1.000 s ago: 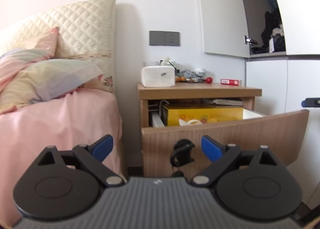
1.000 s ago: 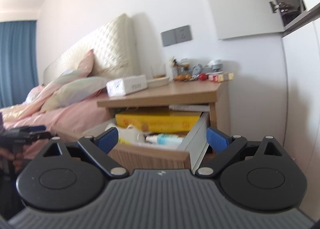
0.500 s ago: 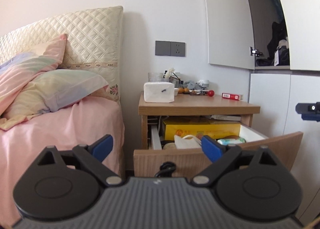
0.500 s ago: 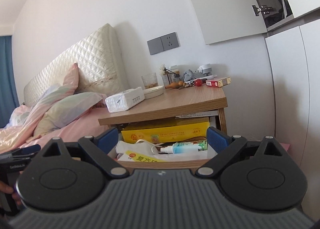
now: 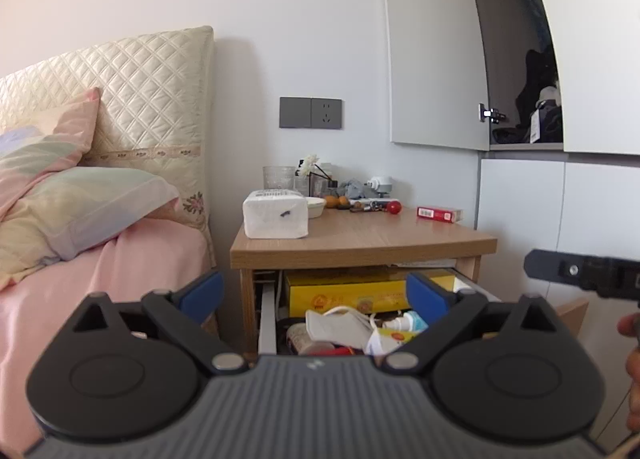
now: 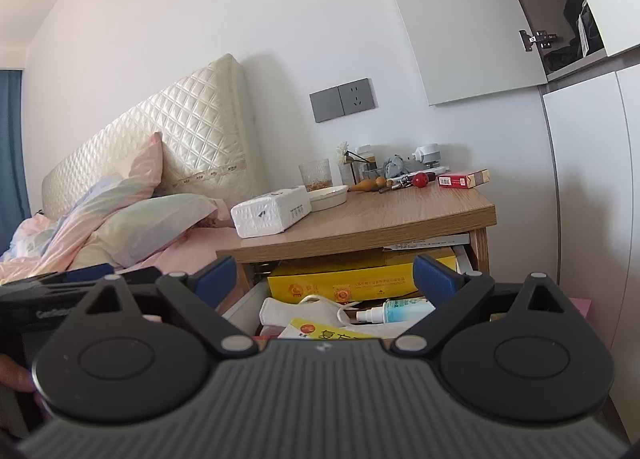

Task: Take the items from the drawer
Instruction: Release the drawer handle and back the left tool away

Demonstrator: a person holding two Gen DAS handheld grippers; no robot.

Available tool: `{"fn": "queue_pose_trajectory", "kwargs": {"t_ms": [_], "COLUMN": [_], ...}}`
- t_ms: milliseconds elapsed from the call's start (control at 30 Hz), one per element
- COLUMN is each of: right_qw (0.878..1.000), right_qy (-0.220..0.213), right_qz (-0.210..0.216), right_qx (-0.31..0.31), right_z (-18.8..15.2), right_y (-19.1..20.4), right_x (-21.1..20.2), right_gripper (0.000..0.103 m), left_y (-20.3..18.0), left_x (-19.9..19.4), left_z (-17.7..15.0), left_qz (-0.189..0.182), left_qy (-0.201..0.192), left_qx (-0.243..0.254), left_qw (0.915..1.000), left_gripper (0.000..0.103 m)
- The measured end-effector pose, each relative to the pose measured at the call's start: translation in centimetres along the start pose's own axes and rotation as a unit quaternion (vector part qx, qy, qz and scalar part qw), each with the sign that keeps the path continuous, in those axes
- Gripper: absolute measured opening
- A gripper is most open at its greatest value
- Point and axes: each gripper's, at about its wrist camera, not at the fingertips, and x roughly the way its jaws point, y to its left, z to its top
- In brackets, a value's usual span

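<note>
Left wrist view shows the left tongs [image 5: 314, 295] spread wide and holding nothing, level above the front of the open drawer [image 5: 267, 311]. The drawer sticks out from under the bench [image 5: 360, 237] beside the bed [image 5: 80, 279]. Inside I count one yellow box [image 5: 360, 291] at the back, one white mask [image 5: 340, 325] and one small spray bottle [image 5: 406, 321], with some more small things that I cannot tell. On the bench stand one white tissue pack [image 5: 276, 215], one glass [image 5: 278, 177] and one red packet [image 5: 439, 214]. In the right wrist view the right tongs [image 6: 324, 285] are also spread and empty, pointing at the same drawer [image 6: 240, 309] from just in front.
</note>
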Motion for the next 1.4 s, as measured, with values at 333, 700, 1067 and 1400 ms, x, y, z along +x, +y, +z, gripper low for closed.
{"fn": "queue_pose_trajectory", "kwargs": {"t_ms": [333, 700, 1067, 1400], "right_qw": [0.999, 0.999, 0.999, 0.999], "right_qy": [0.021, 0.032, 0.033, 0.028], "right_qz": [-0.022, -0.018, -0.005, -0.028], "right_qx": [-0.022, -0.005, 0.002, 0.013], "right_z": [-0.3, -1.0, -1.7, -1.4], "right_y": [0.8, 1.9, 3.1, 1.9], "right_x": [2.7, 6.3, 5.8, 4.1], "right_gripper": [0.097, 0.097, 0.103, 0.103], "left_y": [0.9, 2.5, 1.8, 1.9], "left_x": [3.3, 3.7, 2.3, 2.1], "left_z": [-2.4, -3.3, -3.3, -3.3], "left_qz": [0.001, 0.001, 0.010, 0.017], "left_qy": [-0.003, 0.002, -0.008, -0.005], "left_qx": [-0.003, -0.009, -0.003, -0.003], "left_qw": [1.0000, 1.0000, 0.9999, 0.9998], "left_gripper": [0.100, 0.103, 0.103, 0.103]}}
